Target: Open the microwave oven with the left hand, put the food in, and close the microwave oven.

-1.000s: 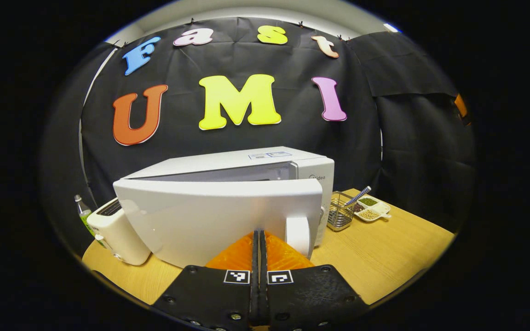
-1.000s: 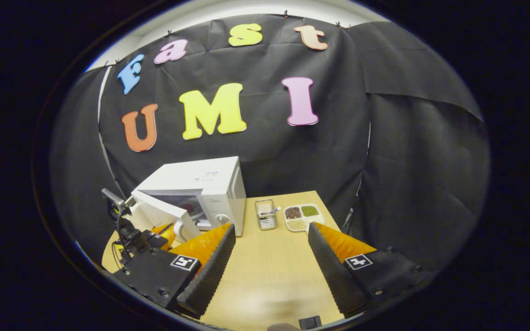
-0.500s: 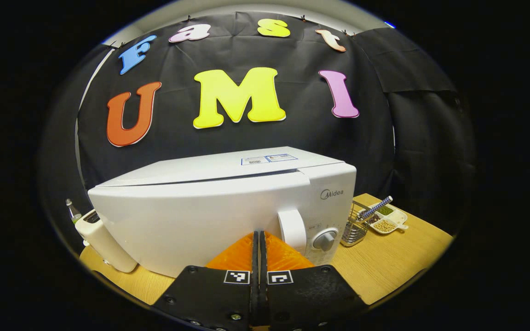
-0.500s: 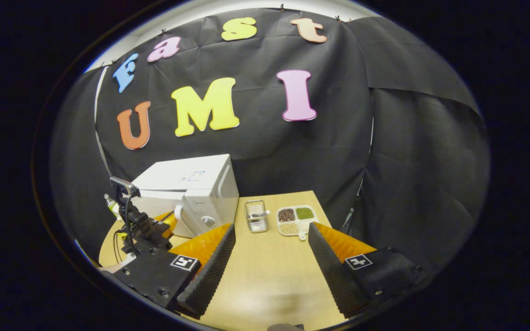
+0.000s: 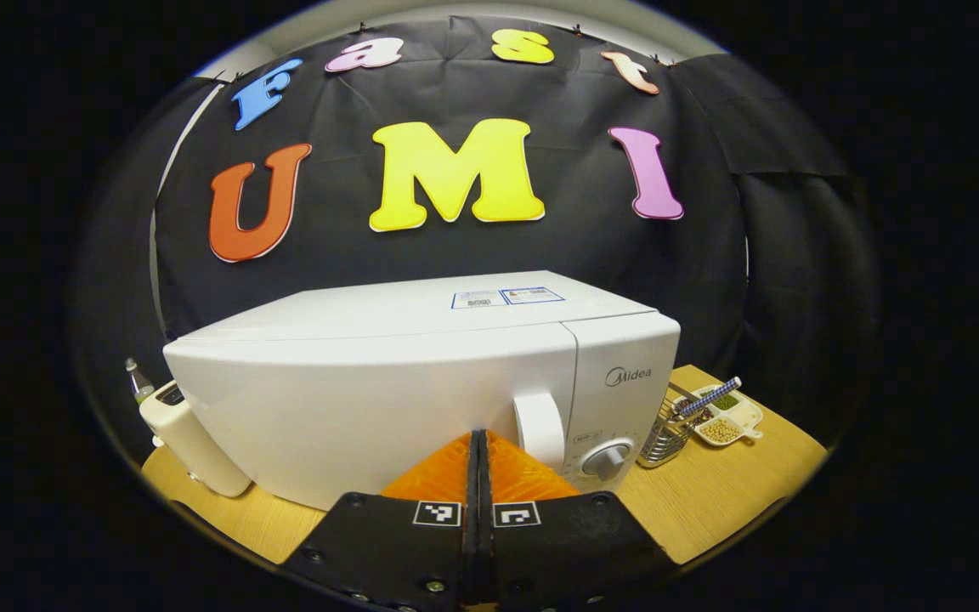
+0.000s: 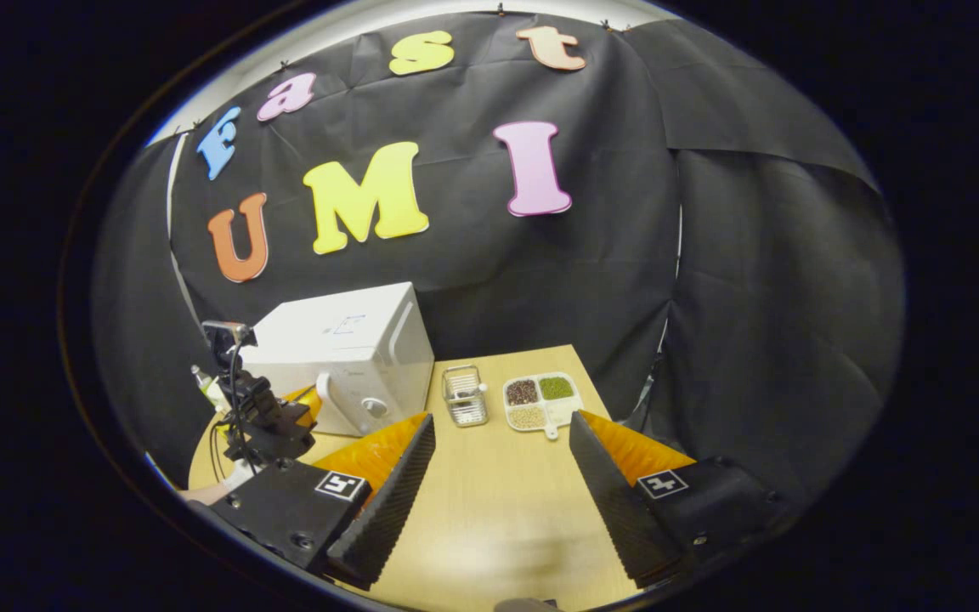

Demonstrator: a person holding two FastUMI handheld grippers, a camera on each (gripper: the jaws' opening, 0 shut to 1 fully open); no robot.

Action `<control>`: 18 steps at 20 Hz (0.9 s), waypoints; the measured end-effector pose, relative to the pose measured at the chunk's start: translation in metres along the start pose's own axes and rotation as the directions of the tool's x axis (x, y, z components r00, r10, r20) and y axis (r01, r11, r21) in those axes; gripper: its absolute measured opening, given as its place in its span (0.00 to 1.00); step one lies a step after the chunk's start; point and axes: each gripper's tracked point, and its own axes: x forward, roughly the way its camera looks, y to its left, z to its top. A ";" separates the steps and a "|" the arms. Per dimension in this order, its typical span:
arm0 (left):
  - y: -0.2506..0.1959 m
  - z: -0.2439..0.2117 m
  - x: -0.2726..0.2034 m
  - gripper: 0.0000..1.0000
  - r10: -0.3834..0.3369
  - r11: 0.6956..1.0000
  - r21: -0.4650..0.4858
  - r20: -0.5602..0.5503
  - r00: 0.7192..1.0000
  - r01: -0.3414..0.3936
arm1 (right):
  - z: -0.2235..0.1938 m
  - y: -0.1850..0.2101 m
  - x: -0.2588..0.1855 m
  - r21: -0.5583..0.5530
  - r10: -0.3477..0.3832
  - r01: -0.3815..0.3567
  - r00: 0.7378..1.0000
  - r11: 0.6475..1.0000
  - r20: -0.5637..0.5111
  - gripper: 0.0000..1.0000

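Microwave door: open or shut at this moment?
Shut. In the left gripper view the microwave door lies flush with the control panel, no gap along its top edge; the closed left gripper is against it.

microwave oven (image 5: 387, 374) all white: body, door, handle (image 5: 539, 429); knob (image 5: 606, 460) grey, small blue-edged white labels on top. toaster (image 5: 192, 442) beside it cream-white with a dark slot. table (image 6: 498, 493) light wood grain. wire basket (image 6: 464, 395) silver metal, holding a blue-and-white patterned stick (image 5: 706, 398). divided dish (image 6: 540, 401) white, fills dark brown, green and beige. bottle (image 5: 139, 380) clear with a green label. booth wall black cloth.
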 end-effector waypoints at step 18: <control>0.063 0.079 -0.278 0.88 -0.039 0.998 -0.035 0.159 0.987 0.045 | -0.011 0.079 -0.132 -0.053 -0.049 0.061 0.978 0.997 0.201 1.00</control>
